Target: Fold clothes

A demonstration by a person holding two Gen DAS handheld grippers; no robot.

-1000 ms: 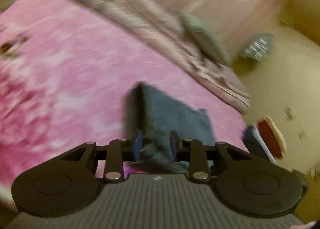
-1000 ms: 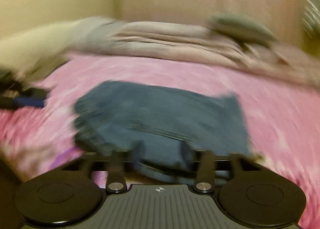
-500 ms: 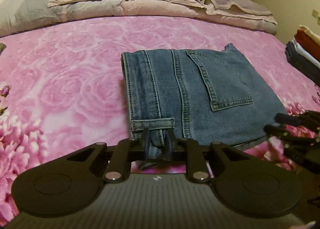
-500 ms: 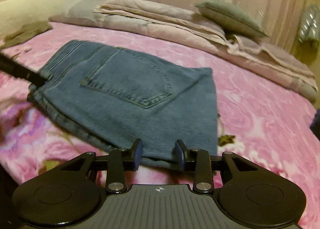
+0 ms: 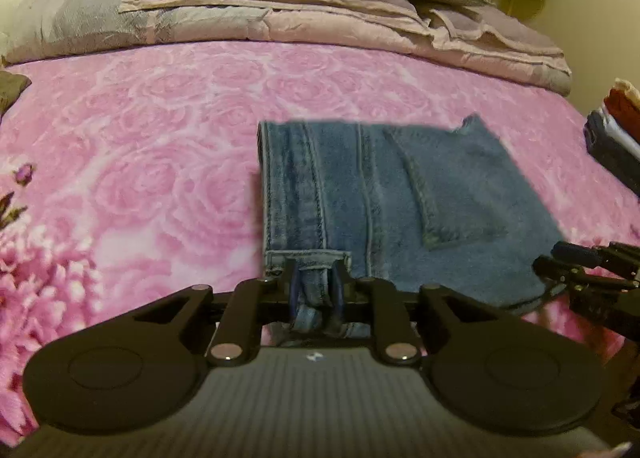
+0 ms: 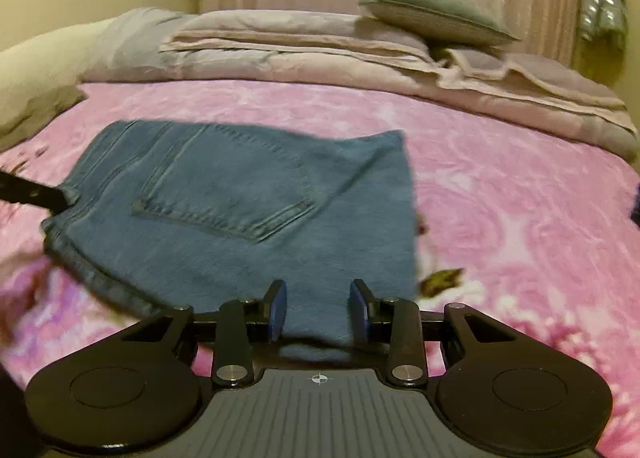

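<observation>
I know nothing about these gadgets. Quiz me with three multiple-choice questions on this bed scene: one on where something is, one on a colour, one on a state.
1. Where does the green pillow lie?
A. on the folded bedding at the bed's far end
B. on the jeans
C. on the floor

2. What colour is the bedspread?
A. white
B. pink
C. green

3. How is the left gripper?
A. wide open
B. shut on the folded jeans
C. holding a pillow

Answers: 1 A, it rests atop the bedding stack. 2 B, pink roses cover it. 3 B, denim is pinched between its fingers; the right gripper is open.
</observation>
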